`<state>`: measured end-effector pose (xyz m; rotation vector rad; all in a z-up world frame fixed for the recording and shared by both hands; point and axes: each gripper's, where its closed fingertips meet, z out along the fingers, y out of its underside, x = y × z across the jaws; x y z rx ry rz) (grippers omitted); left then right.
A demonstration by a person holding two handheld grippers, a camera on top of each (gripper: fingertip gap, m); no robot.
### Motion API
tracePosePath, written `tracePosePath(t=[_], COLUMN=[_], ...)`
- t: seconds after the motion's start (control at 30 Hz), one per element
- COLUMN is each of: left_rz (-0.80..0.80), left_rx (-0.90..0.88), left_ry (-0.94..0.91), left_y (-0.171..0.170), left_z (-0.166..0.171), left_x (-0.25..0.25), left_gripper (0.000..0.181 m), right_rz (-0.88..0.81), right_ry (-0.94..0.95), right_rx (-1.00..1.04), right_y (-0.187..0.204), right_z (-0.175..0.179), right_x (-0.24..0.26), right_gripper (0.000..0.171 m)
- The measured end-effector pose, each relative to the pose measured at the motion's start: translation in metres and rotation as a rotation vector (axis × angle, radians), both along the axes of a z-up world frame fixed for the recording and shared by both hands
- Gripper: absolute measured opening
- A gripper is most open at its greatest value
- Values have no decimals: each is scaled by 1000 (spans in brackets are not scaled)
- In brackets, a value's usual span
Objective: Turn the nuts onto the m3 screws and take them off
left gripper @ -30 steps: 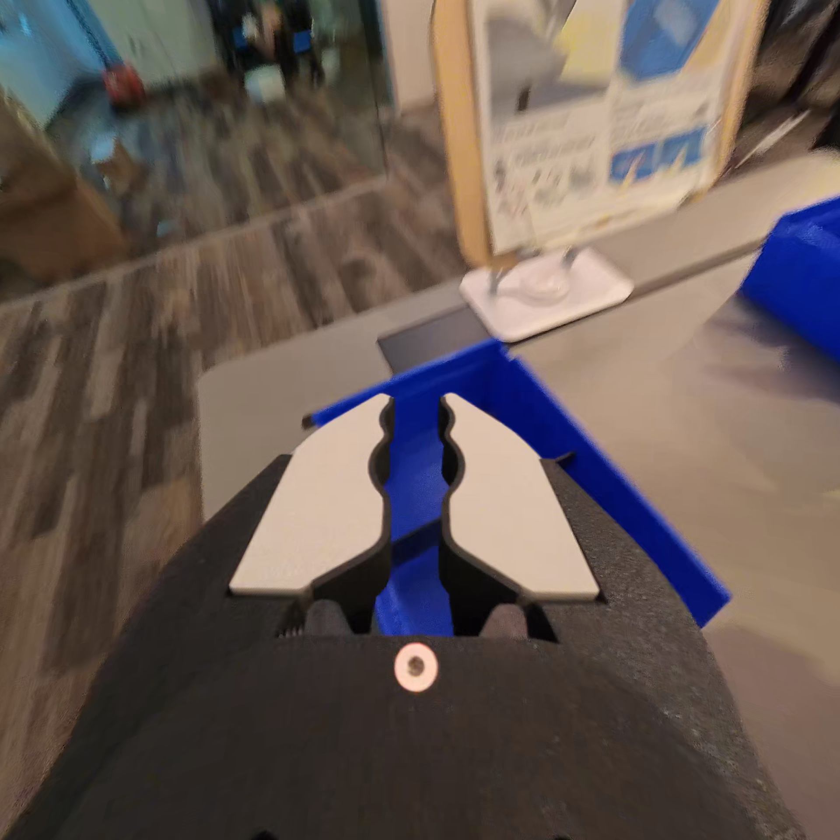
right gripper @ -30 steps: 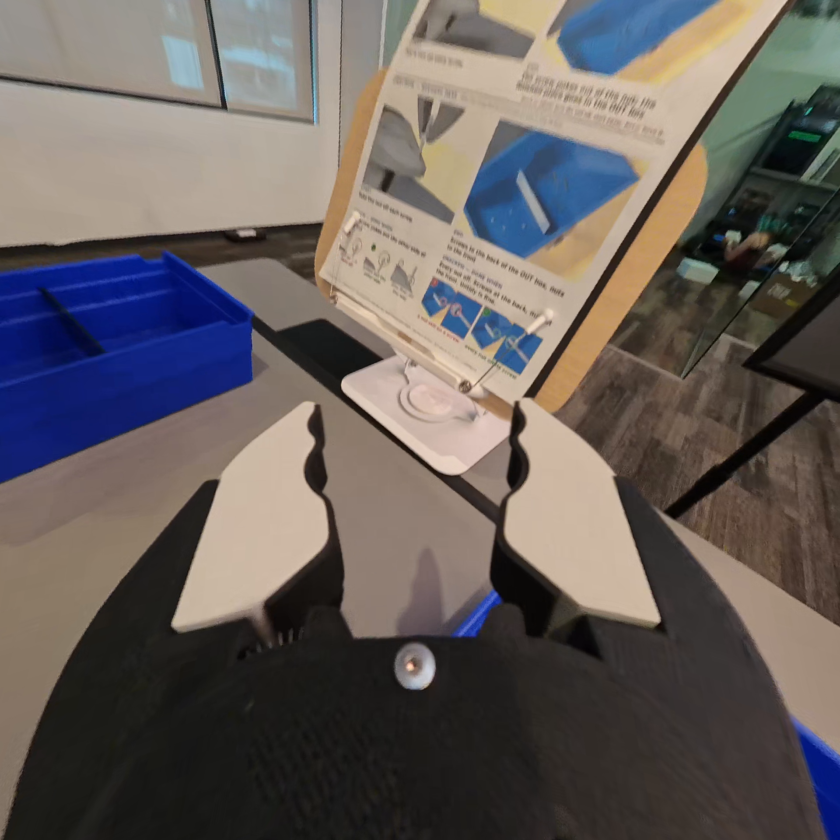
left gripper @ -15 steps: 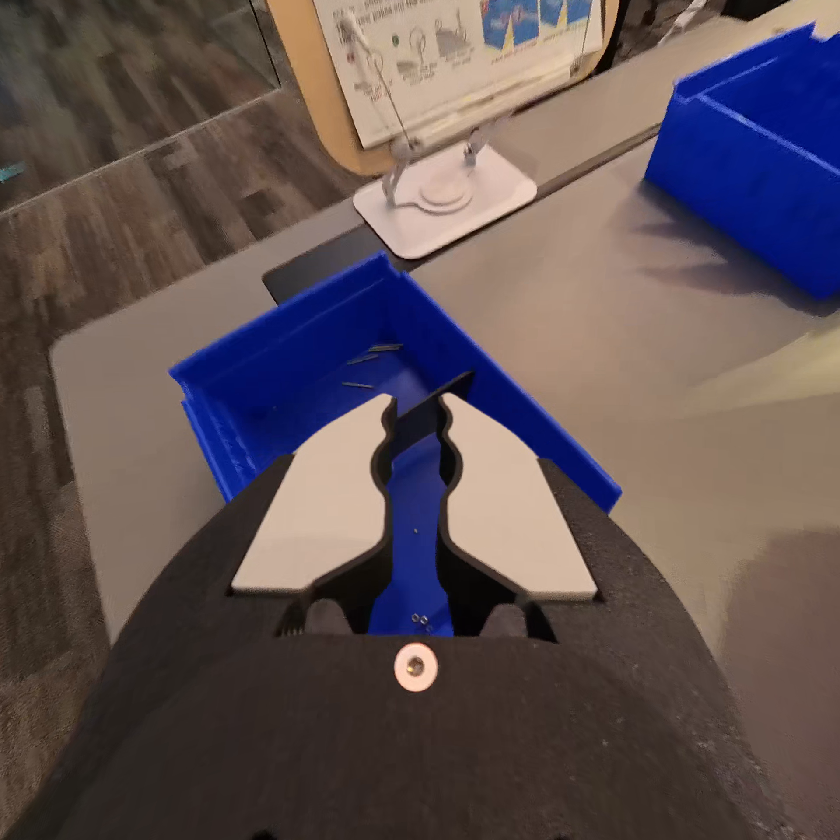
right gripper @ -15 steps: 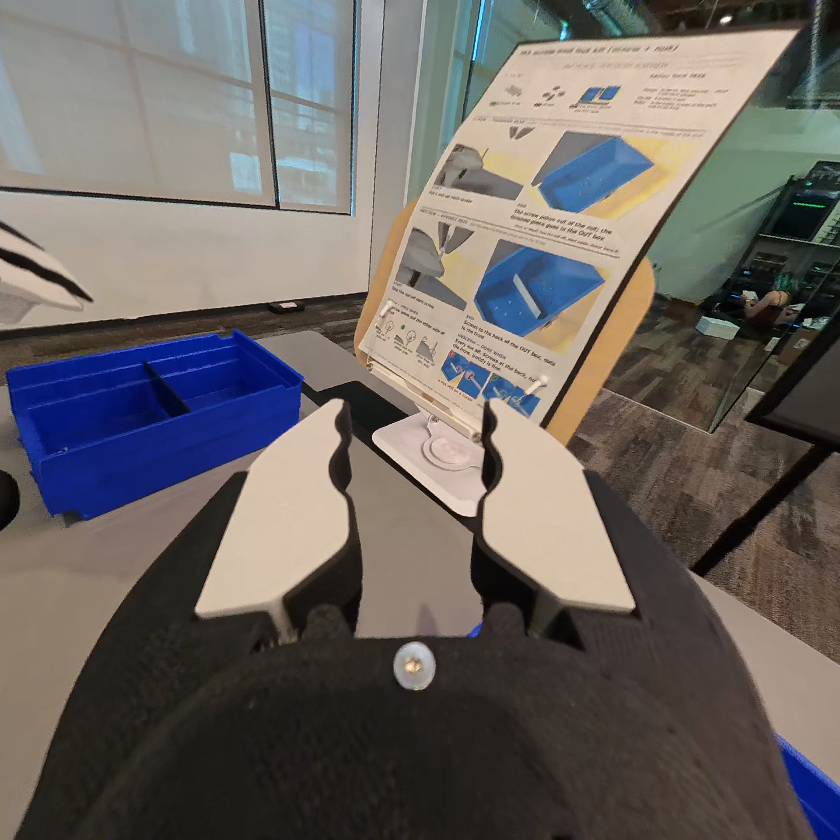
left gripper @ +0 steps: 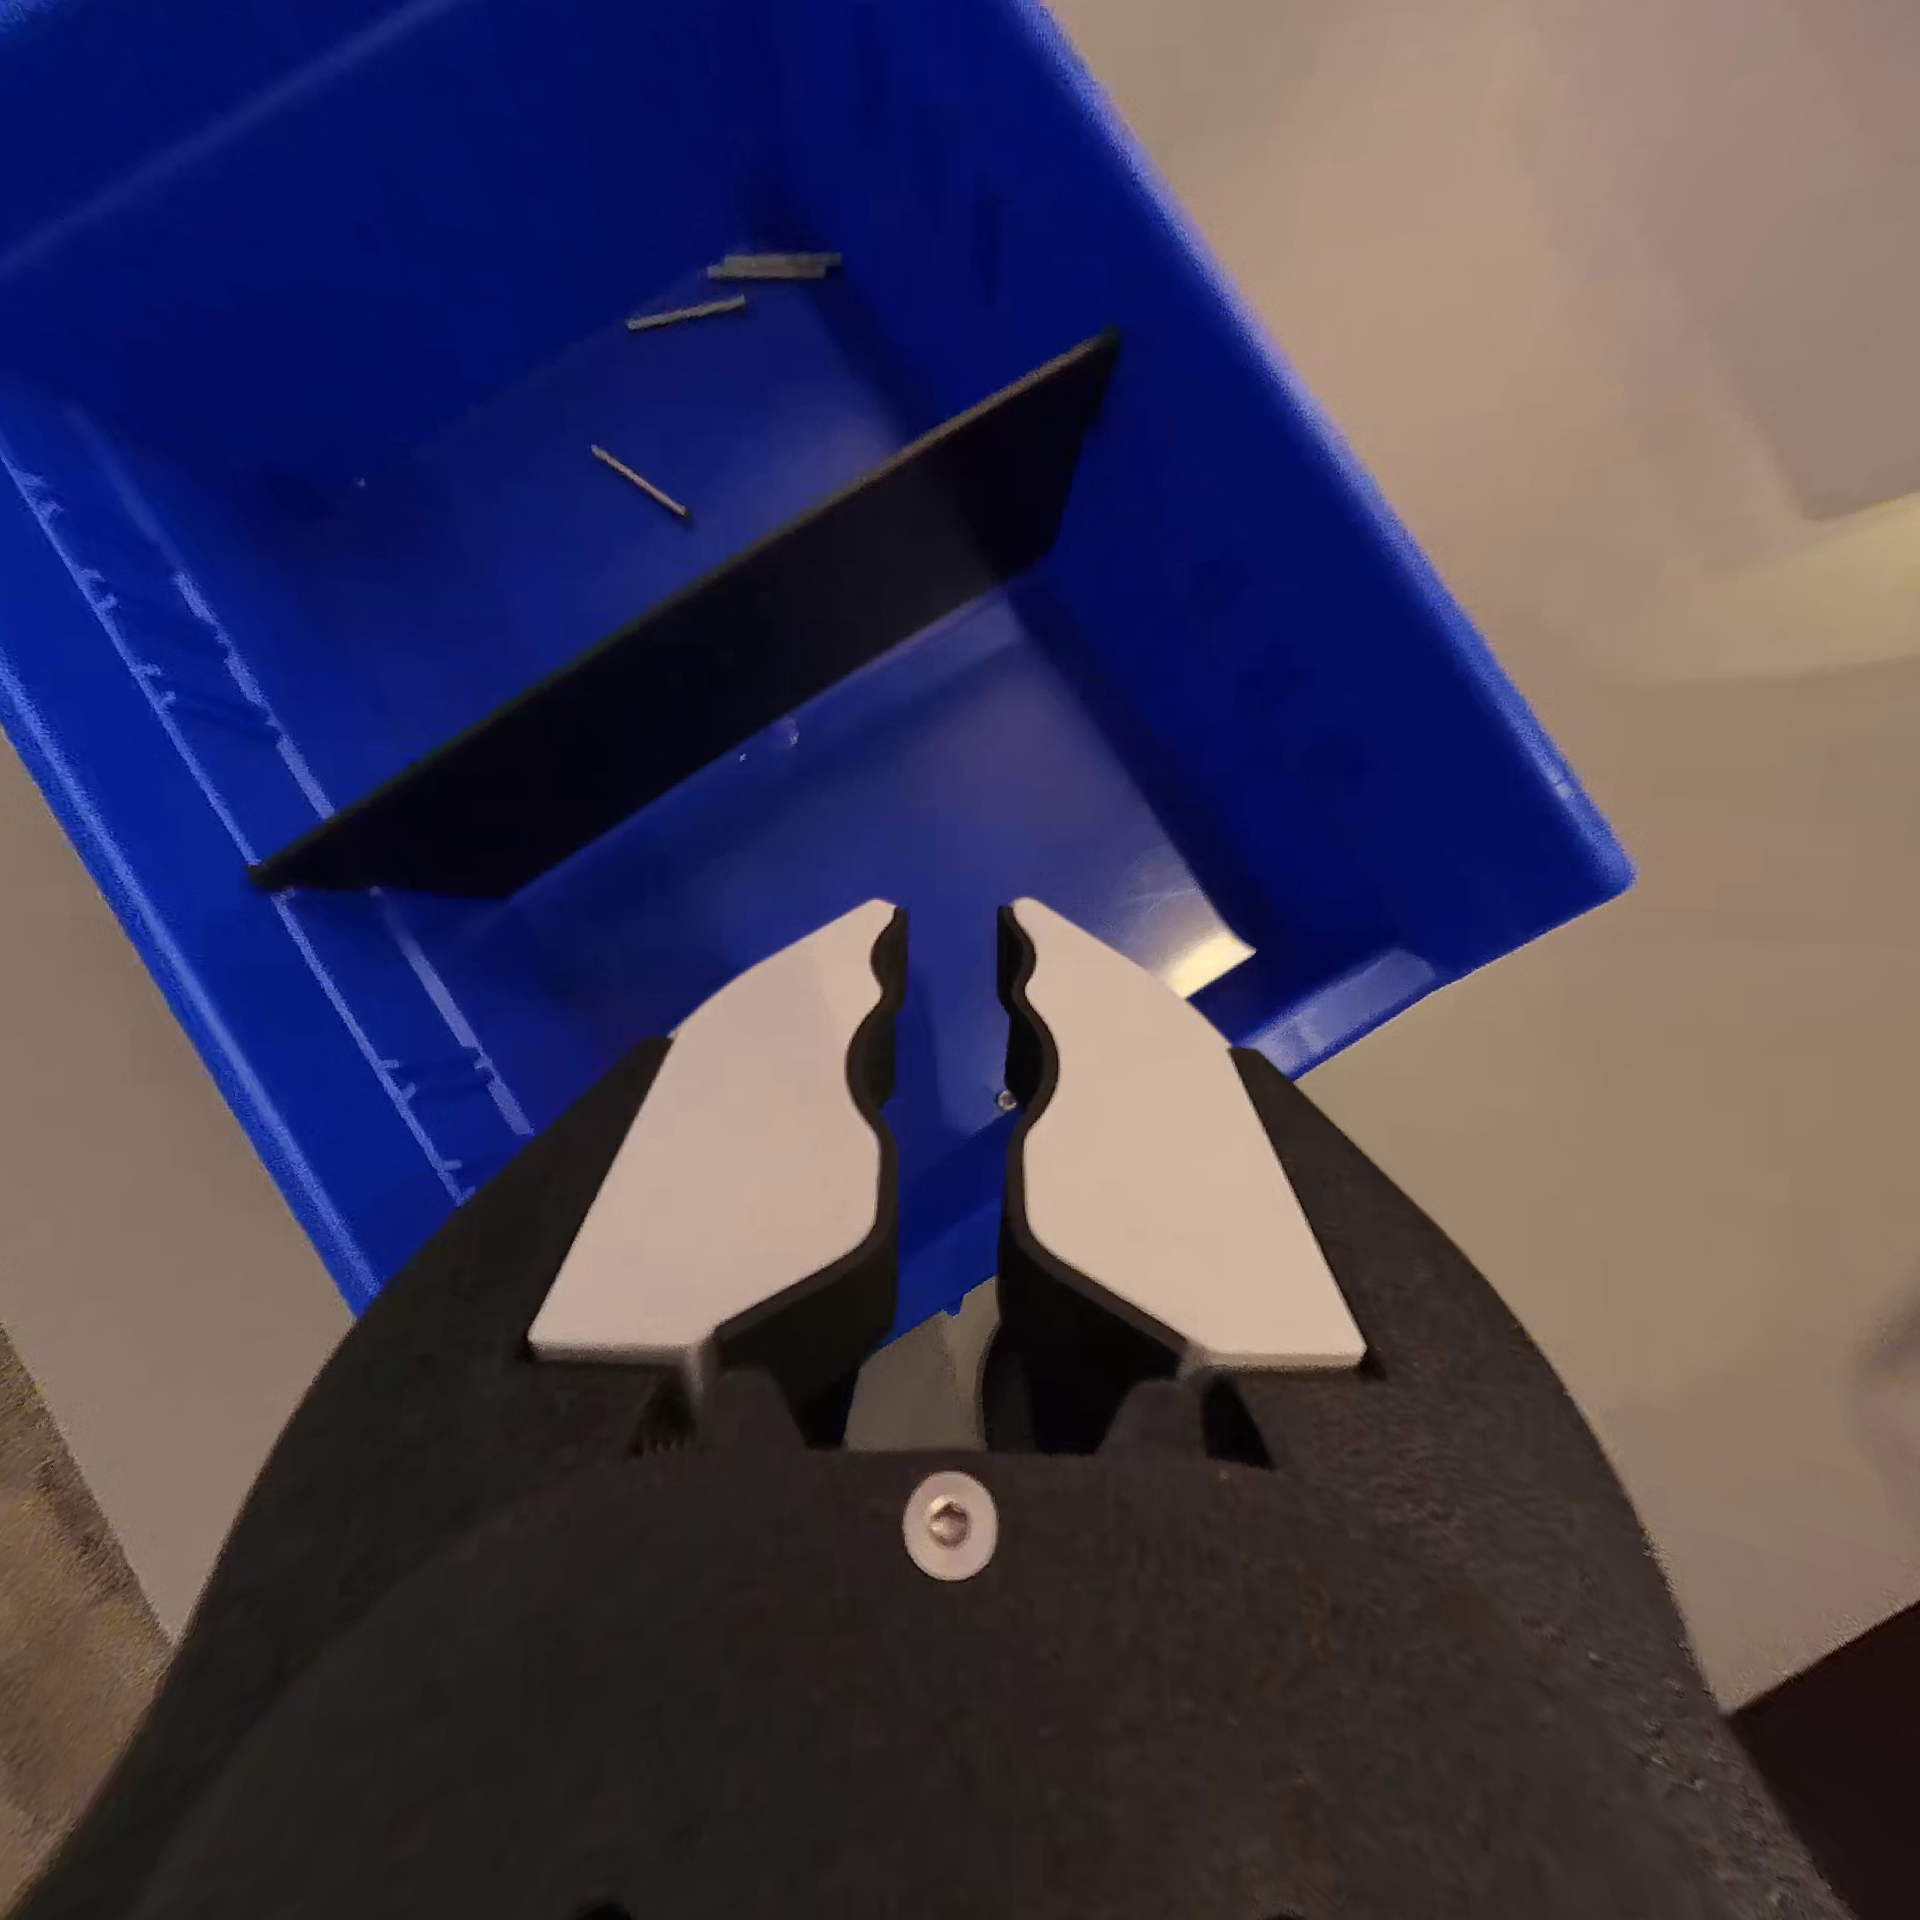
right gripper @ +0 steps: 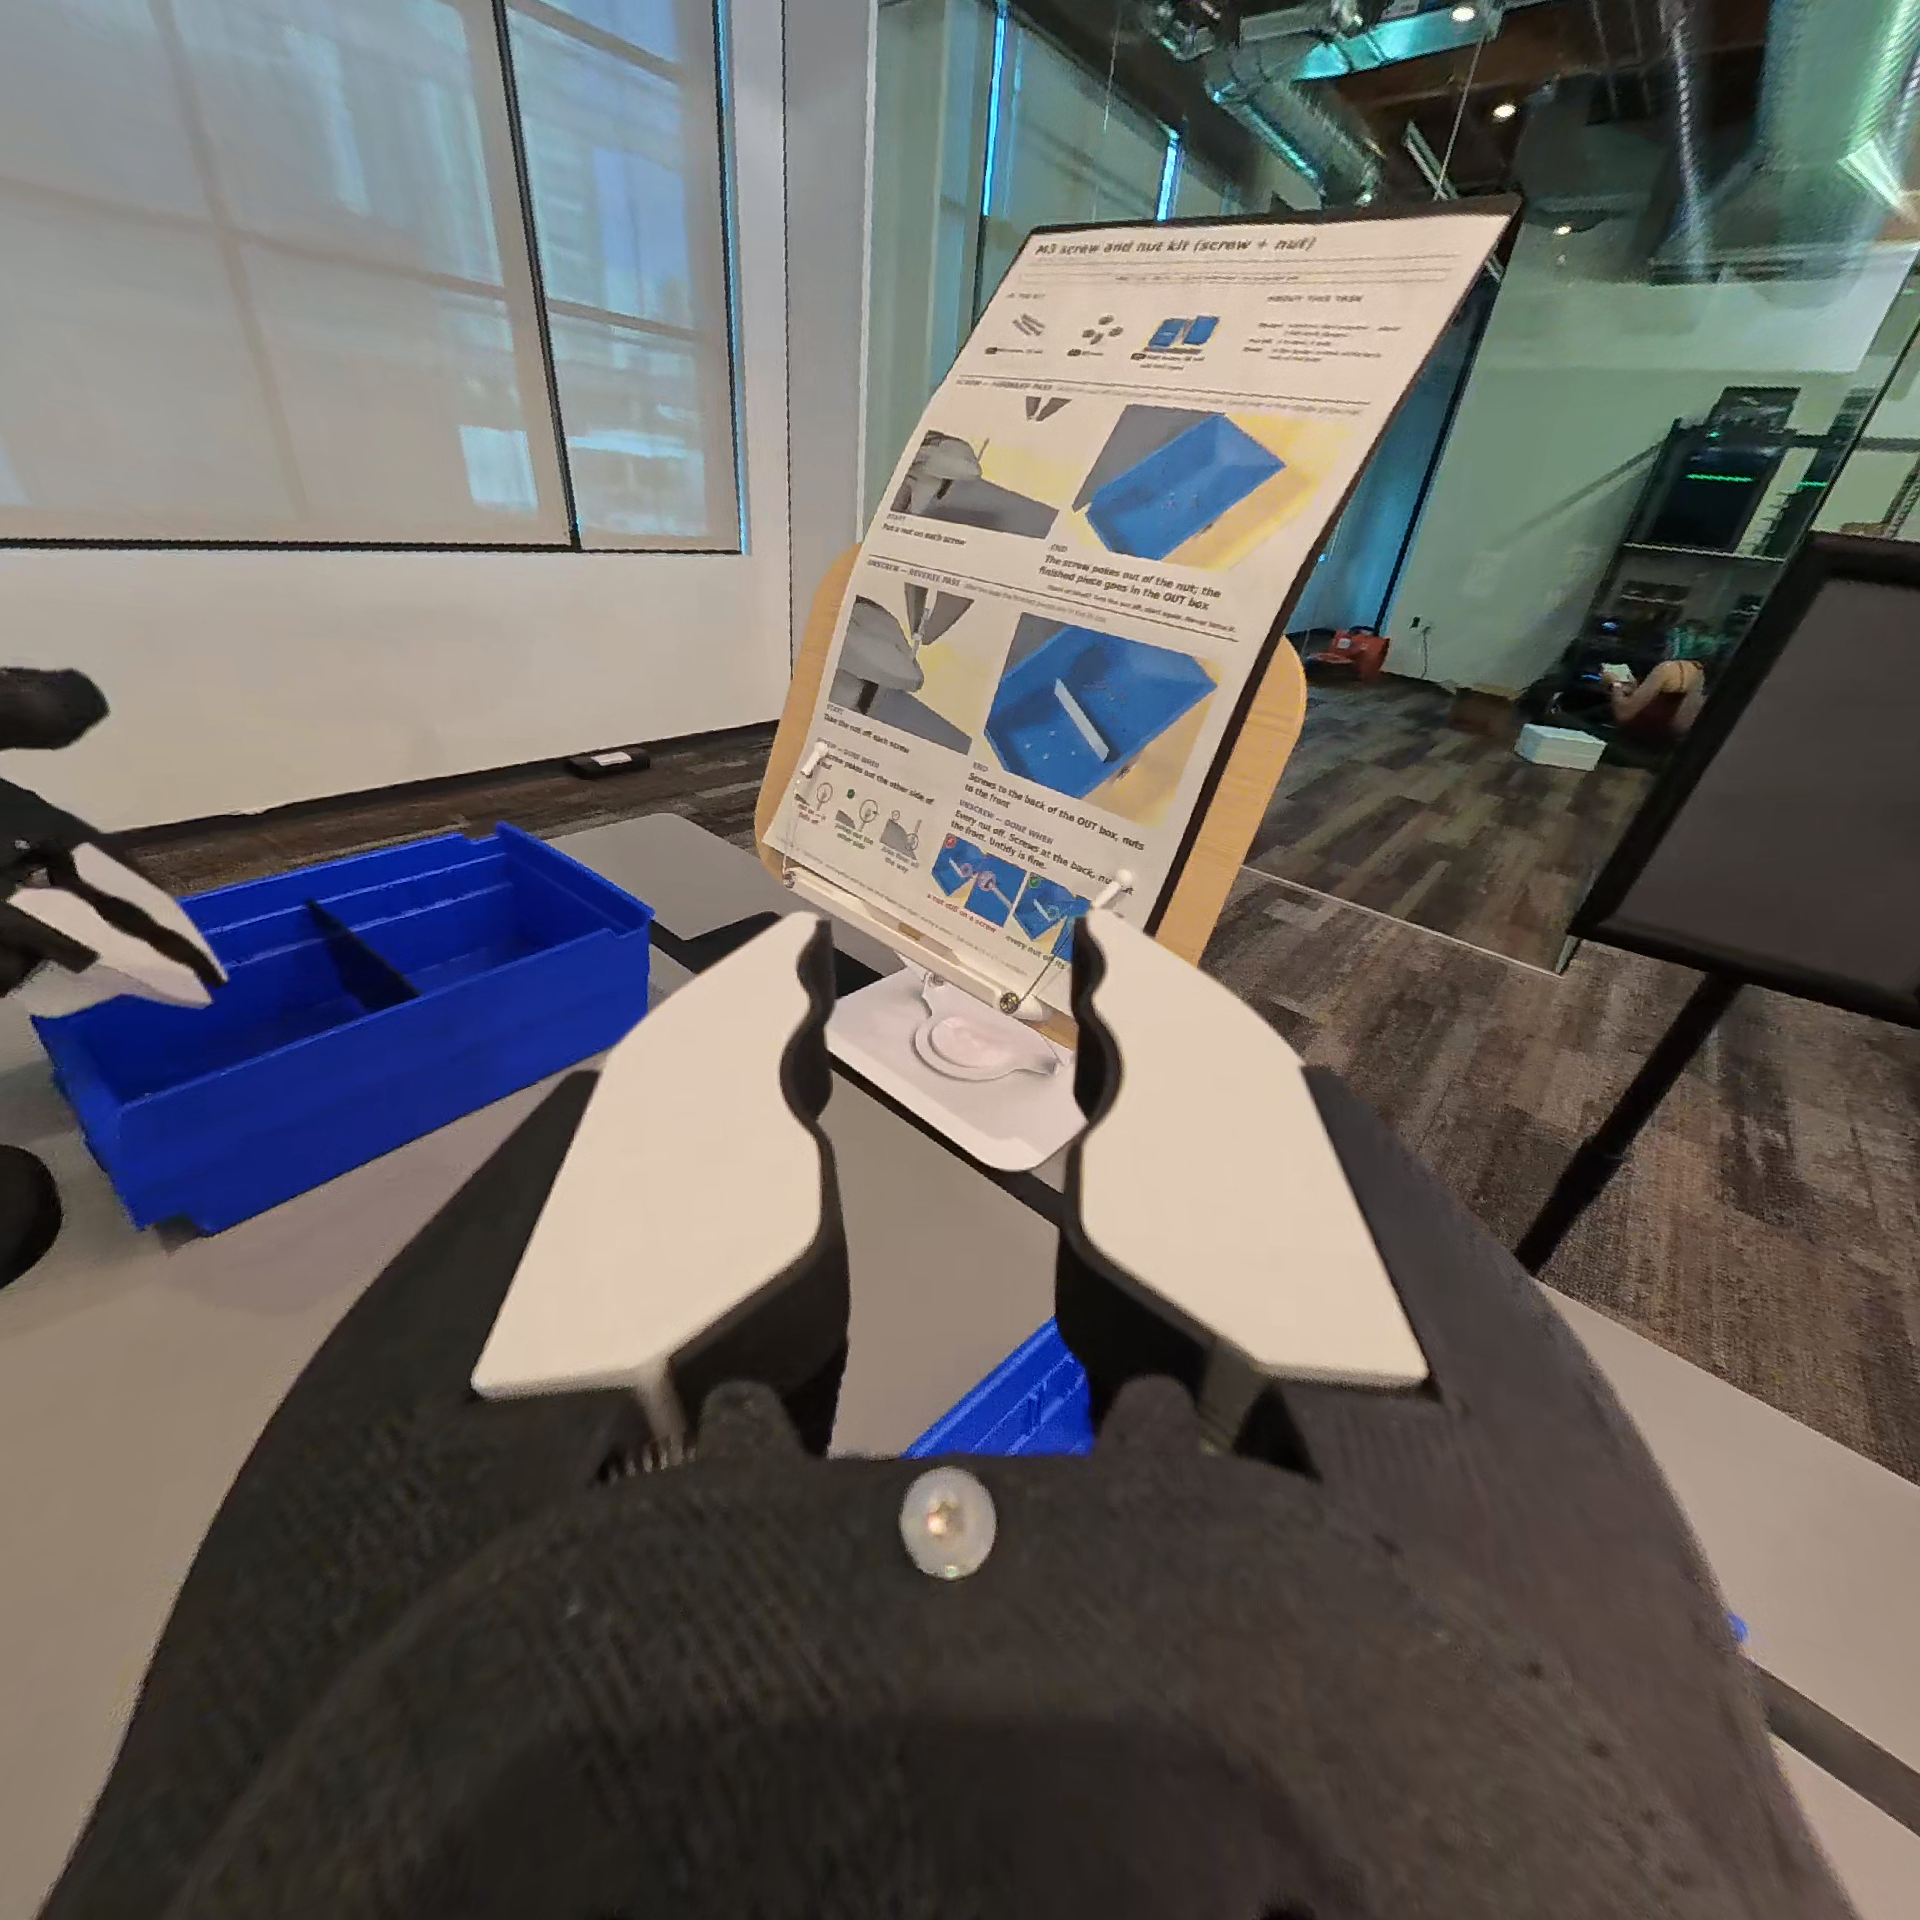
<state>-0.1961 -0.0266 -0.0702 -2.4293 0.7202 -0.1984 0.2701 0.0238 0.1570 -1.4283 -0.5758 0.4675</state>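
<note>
In the left wrist view a blue bin (left gripper: pixel 1299 582) has a black divider (left gripper: pixel 707 623). Three thin dark screws (left gripper: pixel 686 312) lie in its far compartment. A tiny nut (left gripper: pixel 1004 1098) lies on the near compartment's floor beside my right finger, and another small one (left gripper: pixel 784 735) lies by the divider. My left gripper (left gripper: pixel 951 914) hangs over the near compartment, its jaws a narrow gap apart with only blue floor between them. My right gripper (right gripper: pixel 945 935) is open and empty above the table. The same bin (right gripper: pixel 416 1081) and my left gripper (right gripper: pixel 135 935) show at the left of the right wrist view.
An instruction sheet on a wooden stand (right gripper: pixel 1091 623) with a white base (right gripper: pixel 966 1081) stands beyond my right gripper. A second blue bin (right gripper: pixel 1008 1392) peeks out under my right gripper. The grey table (right gripper: pixel 260 1351) runs between the bins. Its edge and the wood floor (right gripper: pixel 1558 1039) lie to the right. One gripper's finger ends stand about 50 cm off the other's.
My left gripper has tipped down and moved over the bin's near compartment, its narrow gap unchanged. My right gripper's jaws have drawn much closer together on nothing, and its view has tilted up.
</note>
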Motion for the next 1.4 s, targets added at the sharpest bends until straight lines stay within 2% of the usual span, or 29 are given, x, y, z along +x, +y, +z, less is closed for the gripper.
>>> tracePosePath(t=[0.4, 0.7, 1.0, 1.2, 1.4], left_rz=[8, -6, 165, 263, 295], left_rx=[-135, -161, -221, -290, -379], left_ry=[82, 127, 75, -38, 71], left_y=[-4, 3, 8, 7, 5], left_z=[-30, -29, -35, -38, -59], left_x=[-6, -2, -11, -5, -17], left_gripper=[15, 15, 15, 16, 18], right_rz=[-48, -39, -6, 23, 28], right_ry=[-144, -158, -183, -217, -279], right_rx=[-69, -85, -107, -129, -141], right_y=[14, 15, 12, 14, 17], right_z=[-24, -28, -32, -40, -51], right_x=[-3, -5, -12, -24, -35], right_gripper=[45, 46, 46, 47, 48])
